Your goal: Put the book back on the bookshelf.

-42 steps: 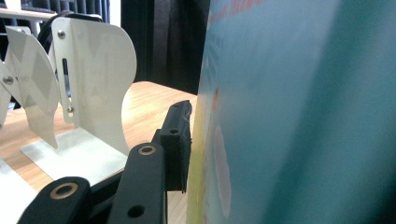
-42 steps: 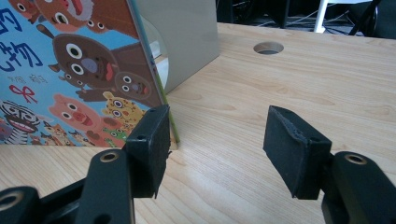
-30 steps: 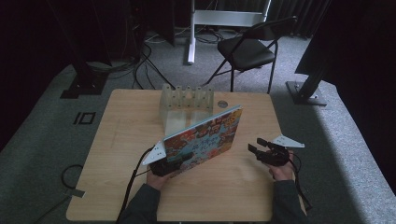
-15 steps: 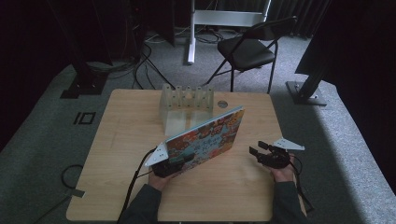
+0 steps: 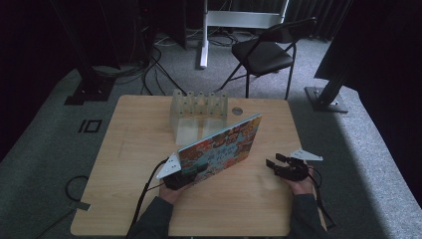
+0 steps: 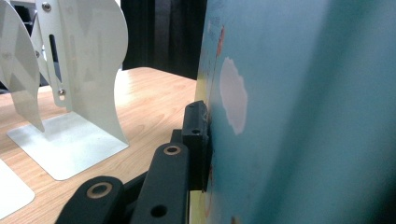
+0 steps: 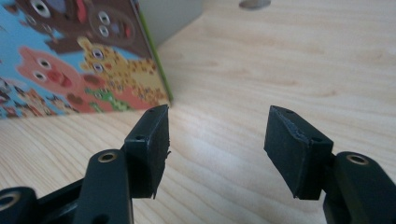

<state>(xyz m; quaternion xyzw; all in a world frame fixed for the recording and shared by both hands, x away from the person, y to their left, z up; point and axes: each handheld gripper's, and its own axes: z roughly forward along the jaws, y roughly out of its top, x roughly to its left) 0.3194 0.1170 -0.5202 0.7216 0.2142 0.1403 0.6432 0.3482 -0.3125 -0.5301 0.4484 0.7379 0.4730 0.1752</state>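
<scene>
High view: dim, murky room; the counter (image 5: 124, 164) is the palest area, grainy and soft. Left gripper view: the near book (image 6: 299, 112) is blurred. Right gripper view: bright, even light, background soft.

The left claw (image 5: 185, 175) has just been closing, its jaws now clamped on the colourful cartoon-animal picture book (image 5: 221, 148).

My high view looks forward and down from above the near edge of the worktop (image 5: 124, 199), taking it all in. My left claw camera sits pressed close against the picture book (image 6: 303, 112); my right claw camera, low over the worktop, shares that book's corner (image 7: 84, 60).
</scene>
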